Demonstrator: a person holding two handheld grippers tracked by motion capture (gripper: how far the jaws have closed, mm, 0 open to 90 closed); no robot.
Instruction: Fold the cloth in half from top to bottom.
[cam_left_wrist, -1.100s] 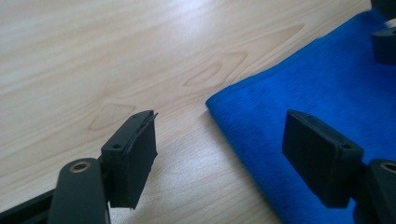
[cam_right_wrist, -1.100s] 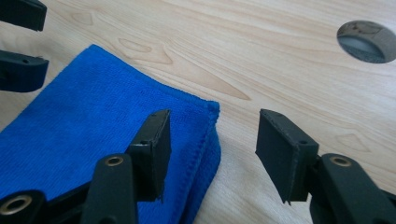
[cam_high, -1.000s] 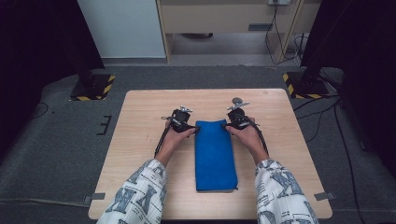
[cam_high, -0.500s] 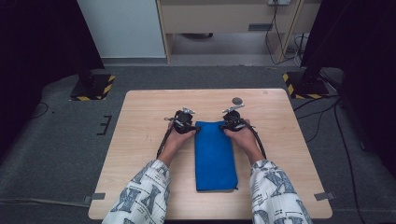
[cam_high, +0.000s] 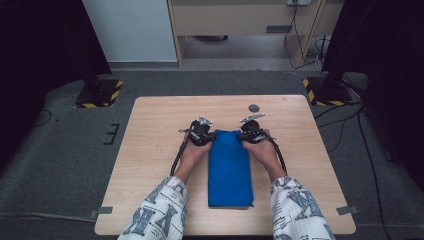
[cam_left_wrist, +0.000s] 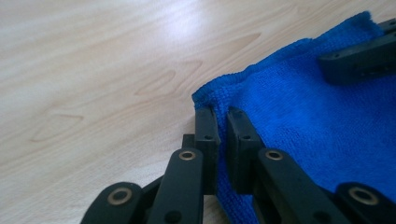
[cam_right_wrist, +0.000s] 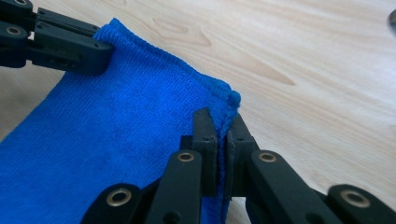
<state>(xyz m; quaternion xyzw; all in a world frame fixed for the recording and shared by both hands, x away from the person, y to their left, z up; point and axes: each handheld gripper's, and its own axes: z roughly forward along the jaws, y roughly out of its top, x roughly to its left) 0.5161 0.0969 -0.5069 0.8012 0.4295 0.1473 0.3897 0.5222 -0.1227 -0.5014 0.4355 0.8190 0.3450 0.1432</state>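
A: So, where does the blue cloth (cam_high: 229, 167) lie?

B: Folded into a long strip in the middle of the wooden table (cam_high: 150, 150), running from the person's side toward the far edge, between the two forearms.

A: And the left gripper (cam_high: 204, 138)?

B: It sits at the cloth's far left corner. Its jaws have just been closing, and in the left gripper view they stand narrow, pinched on the cloth's edge (cam_left_wrist: 223, 140).

A: The right gripper (cam_high: 249, 136)?

B: At the far right corner. Its jaws have just been closing too, and the right gripper view shows them clamped on the hem (cam_right_wrist: 226, 140).

A: Anything else on the table?

B: A small dark round spot (cam_high: 254, 108) beyond the right gripper, well apart from the cloth.
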